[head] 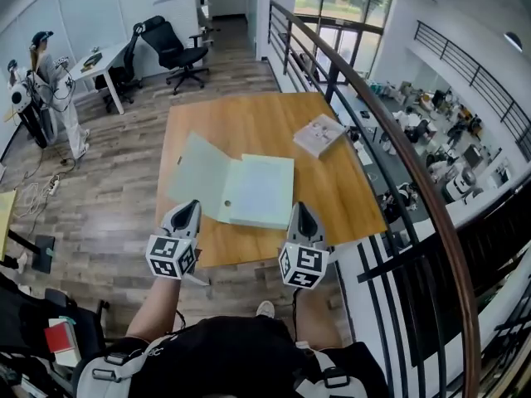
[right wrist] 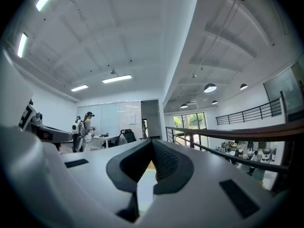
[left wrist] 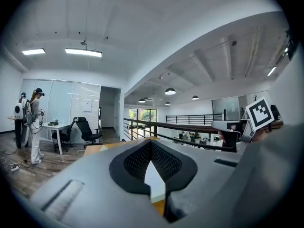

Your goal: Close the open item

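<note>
a: how were the grippers sitting?

b: both hung at the near edge of the worktop (head: 249, 114). the left gripper (head: 187, 211) had its jaws pressed together with nothing in them. the right gripper (head: 301, 214) was the same deal, closed and empty.

a: and the book?

b: the pale green book (head: 253, 191) lay open just past their tips, flat on the wood with its cover swung out to the left. further back on the right sat a closed white book (head: 319, 134), and an office chair (head: 174, 50) stood way behind.
</note>
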Demonstrator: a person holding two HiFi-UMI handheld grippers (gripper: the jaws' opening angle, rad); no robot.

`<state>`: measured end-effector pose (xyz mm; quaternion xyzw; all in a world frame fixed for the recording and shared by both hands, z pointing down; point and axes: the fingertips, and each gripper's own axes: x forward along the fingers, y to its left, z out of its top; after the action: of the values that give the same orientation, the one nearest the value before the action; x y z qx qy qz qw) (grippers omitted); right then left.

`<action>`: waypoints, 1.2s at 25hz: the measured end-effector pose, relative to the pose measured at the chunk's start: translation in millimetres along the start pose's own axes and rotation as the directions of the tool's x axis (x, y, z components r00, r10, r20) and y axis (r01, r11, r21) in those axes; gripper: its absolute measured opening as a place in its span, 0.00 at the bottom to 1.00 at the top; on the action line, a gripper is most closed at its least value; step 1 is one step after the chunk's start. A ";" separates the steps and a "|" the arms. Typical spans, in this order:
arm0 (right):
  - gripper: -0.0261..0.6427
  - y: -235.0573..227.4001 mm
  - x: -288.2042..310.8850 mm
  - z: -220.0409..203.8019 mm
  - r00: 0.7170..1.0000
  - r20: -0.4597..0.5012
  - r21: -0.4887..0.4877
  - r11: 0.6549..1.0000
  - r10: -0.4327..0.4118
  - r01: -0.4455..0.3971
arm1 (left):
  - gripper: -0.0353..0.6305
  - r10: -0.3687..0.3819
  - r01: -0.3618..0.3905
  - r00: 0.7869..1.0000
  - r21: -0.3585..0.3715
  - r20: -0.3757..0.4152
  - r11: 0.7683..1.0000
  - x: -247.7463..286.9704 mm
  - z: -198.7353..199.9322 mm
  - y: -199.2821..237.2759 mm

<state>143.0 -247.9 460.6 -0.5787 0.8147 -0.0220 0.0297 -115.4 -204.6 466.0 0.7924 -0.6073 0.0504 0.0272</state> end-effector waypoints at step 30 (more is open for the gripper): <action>0.15 -22.5 145.3 -63.2 0.981 -0.188 -0.030 0.998 0.048 -0.054 | 0.25 0.149 -0.154 0.983 -0.045 -0.103 0.987 104.3 -21.0 154.7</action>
<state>111.8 -392.4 521.8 -0.5535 0.8286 -0.0613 -0.0568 -238.9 -342.9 495.9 0.7394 -0.6648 0.0755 0.0744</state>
